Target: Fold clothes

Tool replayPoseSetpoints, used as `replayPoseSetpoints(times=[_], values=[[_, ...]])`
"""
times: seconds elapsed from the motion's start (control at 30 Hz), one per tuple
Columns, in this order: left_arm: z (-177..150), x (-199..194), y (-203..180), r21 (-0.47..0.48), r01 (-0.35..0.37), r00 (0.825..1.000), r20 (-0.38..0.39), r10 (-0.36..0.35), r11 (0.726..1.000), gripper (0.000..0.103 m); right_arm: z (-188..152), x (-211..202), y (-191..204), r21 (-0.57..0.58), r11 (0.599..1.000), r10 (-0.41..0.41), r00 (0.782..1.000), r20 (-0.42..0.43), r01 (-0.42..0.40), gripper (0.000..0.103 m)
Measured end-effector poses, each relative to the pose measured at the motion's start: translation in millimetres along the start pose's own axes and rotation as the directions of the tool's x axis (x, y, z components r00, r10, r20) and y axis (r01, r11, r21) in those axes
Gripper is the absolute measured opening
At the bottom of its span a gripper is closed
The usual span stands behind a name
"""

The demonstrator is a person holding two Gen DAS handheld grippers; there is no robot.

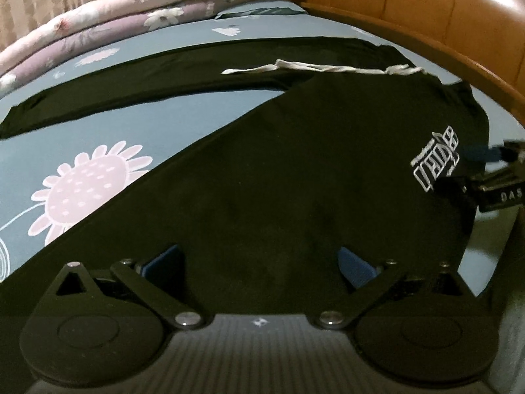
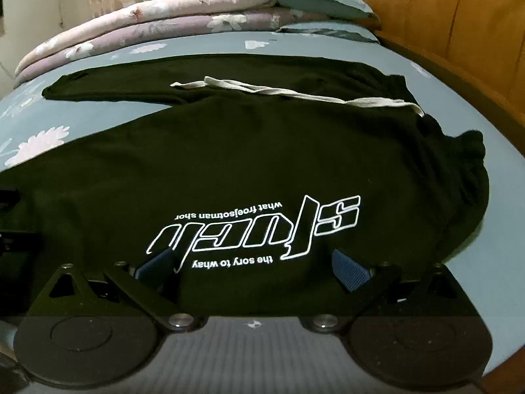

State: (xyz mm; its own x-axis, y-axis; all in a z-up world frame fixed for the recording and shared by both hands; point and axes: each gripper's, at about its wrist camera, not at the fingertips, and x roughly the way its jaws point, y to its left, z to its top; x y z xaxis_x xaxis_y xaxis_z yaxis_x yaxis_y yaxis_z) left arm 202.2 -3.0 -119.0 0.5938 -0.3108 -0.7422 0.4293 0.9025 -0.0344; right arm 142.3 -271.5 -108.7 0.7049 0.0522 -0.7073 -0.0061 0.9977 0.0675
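Observation:
A black garment point(image 1: 295, 170) with a pale drawstring point(image 1: 328, 67) lies spread on the blue flowered bedsheet point(image 1: 197, 121). One long part of it stretches away to the far left. A white outlined logo point(image 2: 262, 226) shows on the near cloth. My left gripper point(image 1: 261, 266) hovers low over the near edge of the garment, its blue pads point(image 1: 165, 262) wide apart with only flat cloth below them. My right gripper point(image 2: 252, 266) stands equally wide over the logo; it also shows at the right edge of the left wrist view point(image 1: 492, 170). Neither pinches any cloth.
Folded pink and purple quilts point(image 2: 147, 29) are stacked at the back left, with teal pillows point(image 2: 321, 0) beside them. A wooden headboard point(image 2: 443, 16) curves along the right side. Bare sheet with a large pink flower point(image 1: 82, 193) lies left of the garment.

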Motion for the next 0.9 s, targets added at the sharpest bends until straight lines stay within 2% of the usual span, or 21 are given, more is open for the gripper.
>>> replayPoseSetpoints(times=[0.17, 0.37, 0.47, 0.6, 0.67, 0.73, 0.83, 0.9], values=[[8.2, -8.1, 5.2, -0.051, 0.036, 0.999, 0.043, -0.034, 0.998, 0.102, 14.3, -9.5, -3.0, 0.071, 0.995, 0.069, 0.997, 0.046, -0.072, 0.103], [18.1, -0.6, 5.8, -0.044, 0.06, 0.997, 0.041, -0.059, 0.997, 0.102, 54.4, -10.6, 10.9, -0.053, 0.995, 0.087, 0.99, 0.109, -0.082, 0.103], [23.7, 3.7, 5.8, -0.046, 0.081, 0.996, 0.04, -0.079, 0.996, 0.102, 87.2, -4.2, 17.5, -0.121, 0.986, 0.134, 0.982, 0.13, -0.118, 0.103], [28.2, 6.5, 12.8, -0.066, 0.092, 0.995, 0.042, -0.089, 0.994, 0.102, 134.4, 22.1, 24.2, -0.189, 0.953, 0.257, 0.963, 0.076, -0.239, 0.103], [30.2, 5.8, 18.4, -0.081, 0.088, 0.995, 0.046, -0.085, 0.993, 0.102, 153.7, 43.7, 24.0, -0.177, 0.93, 0.329, 0.944, 0.015, -0.321, 0.103], [31.9, 3.8, 25.6, -0.097, 0.083, 0.996, 0.053, -0.078, 0.992, 0.102, 166.6, 65.4, 24.0, -0.149, 0.92, 0.364, 0.931, -0.02, -0.363, 0.103], [33.5, -2.2, 41.3, -0.123, 0.068, 0.995, 0.074, -0.059, 0.99, 0.102, 177.8, 99.2, 29.9, -0.15, 0.915, 0.37, 0.927, -0.057, -0.374, 0.103], [33.4, -3.4, 52.6, -0.143, 0.048, 0.996, 0.076, -0.038, 0.989, 0.102, 178.6, 118.2, 37.1, -0.191, 0.919, 0.339, 0.939, -0.064, -0.345, 0.103]])
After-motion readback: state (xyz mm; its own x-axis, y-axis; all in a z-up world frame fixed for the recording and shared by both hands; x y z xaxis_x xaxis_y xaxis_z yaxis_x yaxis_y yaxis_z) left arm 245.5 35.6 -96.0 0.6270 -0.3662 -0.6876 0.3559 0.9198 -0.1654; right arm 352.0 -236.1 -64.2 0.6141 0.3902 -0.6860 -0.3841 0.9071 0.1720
